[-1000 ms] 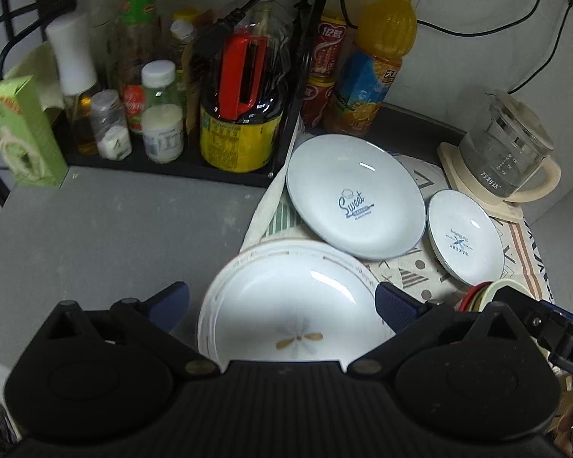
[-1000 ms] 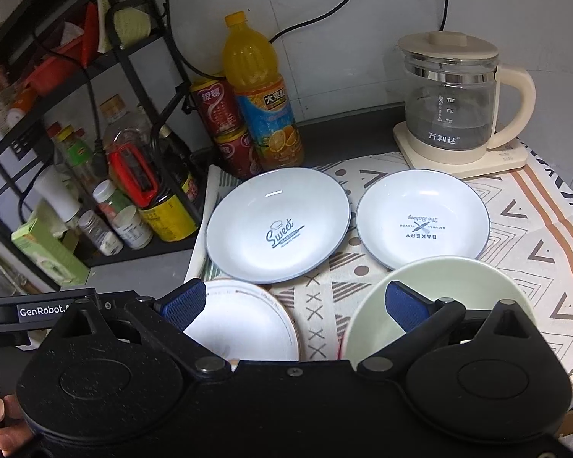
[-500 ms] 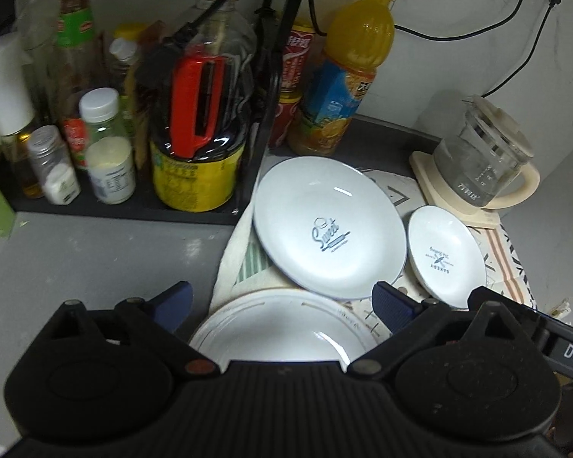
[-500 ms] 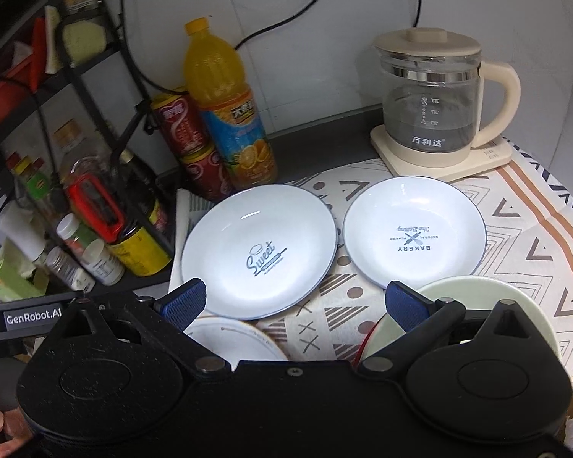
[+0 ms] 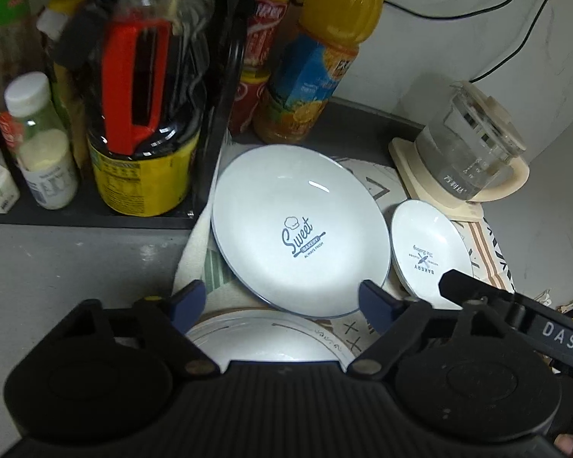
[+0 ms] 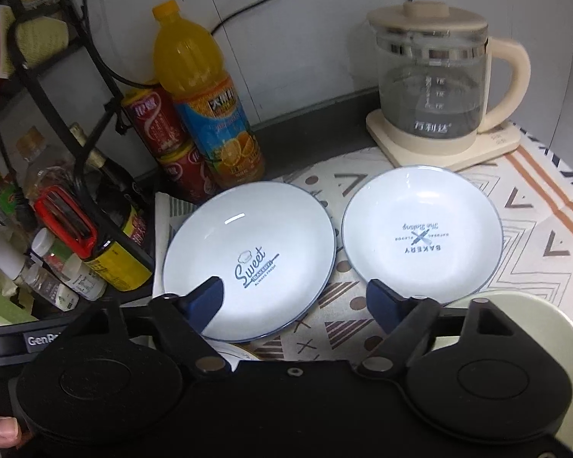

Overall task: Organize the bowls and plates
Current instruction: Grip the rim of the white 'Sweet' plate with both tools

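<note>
A white "Sweet" plate lies on the patterned cloth; it also shows in the right wrist view. A smaller "Bakery" plate lies to its right and shows in the right wrist view. A white plate with a patterned rim sits nearest, partly hidden by my left gripper, which is open and empty above it. My right gripper is open and empty, hovering over the near edges of the two plates. A pale green bowl sits at the lower right.
A black rack with bottles and a yellow tin stands at the left. An orange juice bottle and red cans stand behind the plates. A glass kettle stands at the back right.
Both grippers have moved forward toward the two blue-rimmed plates. The patterned-rim plate and the green bowl have slid lower in view. Both grippers stay open.
</note>
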A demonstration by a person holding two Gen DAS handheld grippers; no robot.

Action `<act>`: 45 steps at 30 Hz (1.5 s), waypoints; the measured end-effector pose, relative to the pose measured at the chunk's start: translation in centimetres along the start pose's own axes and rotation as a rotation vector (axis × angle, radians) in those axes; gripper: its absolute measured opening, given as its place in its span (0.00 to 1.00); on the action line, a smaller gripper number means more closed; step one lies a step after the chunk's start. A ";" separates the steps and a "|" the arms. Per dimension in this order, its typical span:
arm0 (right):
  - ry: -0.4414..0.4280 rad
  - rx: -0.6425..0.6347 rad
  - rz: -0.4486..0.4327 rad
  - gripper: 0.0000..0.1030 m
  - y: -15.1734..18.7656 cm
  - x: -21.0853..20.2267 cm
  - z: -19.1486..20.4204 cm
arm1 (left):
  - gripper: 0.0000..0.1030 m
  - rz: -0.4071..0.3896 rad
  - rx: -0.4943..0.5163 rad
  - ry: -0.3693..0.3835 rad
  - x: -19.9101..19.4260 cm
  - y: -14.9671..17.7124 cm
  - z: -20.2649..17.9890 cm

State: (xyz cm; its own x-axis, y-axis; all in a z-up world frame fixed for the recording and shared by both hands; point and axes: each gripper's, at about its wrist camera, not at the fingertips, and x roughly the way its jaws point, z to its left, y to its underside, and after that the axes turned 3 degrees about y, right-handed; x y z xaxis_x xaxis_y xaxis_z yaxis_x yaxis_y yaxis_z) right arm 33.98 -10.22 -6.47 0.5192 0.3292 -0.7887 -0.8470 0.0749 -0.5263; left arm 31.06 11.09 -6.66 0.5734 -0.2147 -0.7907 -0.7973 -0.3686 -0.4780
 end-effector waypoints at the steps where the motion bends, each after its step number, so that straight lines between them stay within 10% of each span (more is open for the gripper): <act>1: 0.004 0.002 0.008 0.71 0.0 0.4 0.0 | 0.72 0.009 -0.002 0.002 0.4 -0.1 0.1; 32: 0.040 0.110 0.260 0.39 0.9 11.9 1.1 | 0.27 0.125 -0.066 -0.020 8.7 -1.5 4.0; 45: 0.084 -0.024 0.078 0.19 0.6 9.5 1.7 | 0.20 0.099 -0.050 -0.019 8.9 -1.7 3.7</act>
State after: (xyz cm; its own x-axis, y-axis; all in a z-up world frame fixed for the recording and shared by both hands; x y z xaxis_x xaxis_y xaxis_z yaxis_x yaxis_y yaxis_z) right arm 38.21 -5.43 -13.75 0.4601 0.2535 -0.8509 -0.8829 0.0294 -0.4686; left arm 36.78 13.10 -14.27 0.4884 -0.2355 -0.8402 -0.8391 -0.3912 -0.3781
